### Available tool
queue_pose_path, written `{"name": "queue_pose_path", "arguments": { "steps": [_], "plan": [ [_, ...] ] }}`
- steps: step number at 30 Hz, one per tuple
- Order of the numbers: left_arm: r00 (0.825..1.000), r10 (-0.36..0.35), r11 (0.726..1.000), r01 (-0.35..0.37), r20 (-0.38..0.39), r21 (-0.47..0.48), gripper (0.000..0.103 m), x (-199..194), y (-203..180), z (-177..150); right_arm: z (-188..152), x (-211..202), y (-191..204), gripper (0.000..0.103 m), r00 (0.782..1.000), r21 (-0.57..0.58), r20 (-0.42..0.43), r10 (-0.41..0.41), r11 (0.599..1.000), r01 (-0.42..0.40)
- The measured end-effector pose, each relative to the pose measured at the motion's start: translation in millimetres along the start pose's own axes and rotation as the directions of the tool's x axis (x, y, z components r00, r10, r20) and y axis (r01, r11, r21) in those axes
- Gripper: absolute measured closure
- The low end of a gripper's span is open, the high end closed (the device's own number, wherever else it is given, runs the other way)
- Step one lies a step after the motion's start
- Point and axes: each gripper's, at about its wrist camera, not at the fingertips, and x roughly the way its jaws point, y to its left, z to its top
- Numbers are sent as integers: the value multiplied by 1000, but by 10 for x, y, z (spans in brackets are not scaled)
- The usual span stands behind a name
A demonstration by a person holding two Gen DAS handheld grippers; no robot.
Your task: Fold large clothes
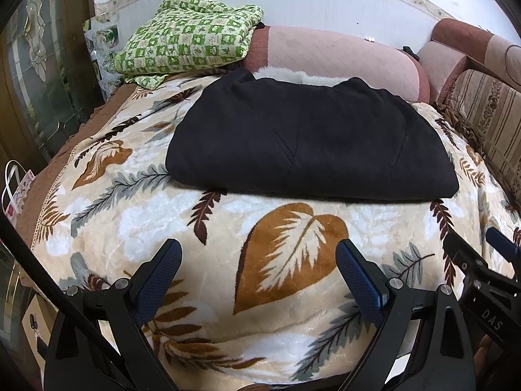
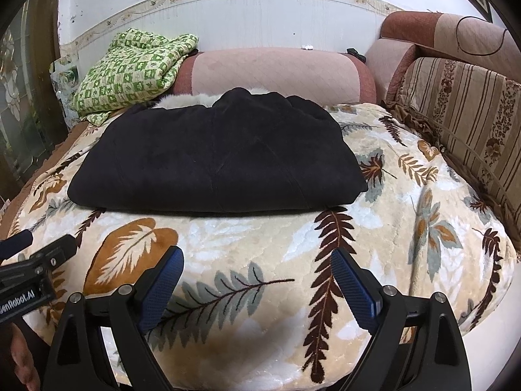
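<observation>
Left gripper (image 1: 259, 254) spread wide, blue-padded fingers (image 1: 358, 277) empty and hovering just above the cream leaf-print plush blanket (image 1: 289, 238); right gripper (image 2: 257, 260) likewise wide apart, gripping nothing, over the same blanket. Black folded coat (image 2: 218, 159), a thick rectangular bundle with white fur trim (image 2: 192, 99) peeking out at its far edge, lying flat mid-bed ahead of both tools, well clear of the fingertips. Beyond it a pink quilted bolster (image 2: 273, 71) and a green checked quilt (image 2: 130, 68). Both tools held low and level, side by side, pointing toward the coat
</observation>
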Motion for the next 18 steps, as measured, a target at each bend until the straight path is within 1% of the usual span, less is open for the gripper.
{"name": "queue_pose_path", "arguments": {
  "steps": [7, 14, 18],
  "plan": [
    [1000, -4, 1000, 4, -7, -13, 8, 29, 50, 32, 2, 12, 16, 9, 1000, -3, -2, 4, 1000, -4],
    [1000, -29, 999, 28, -6, -27, 8, 58, 85, 43, -5, 16, 49, 9, 1000, -16, -1, 10, 1000, -10],
    [1000, -24, 999, 24, -6, -30, 8, 70, 100, 37, -19, 39, 64, 9, 1000, -17, -10, 16, 1000, -16]
  ]
}}
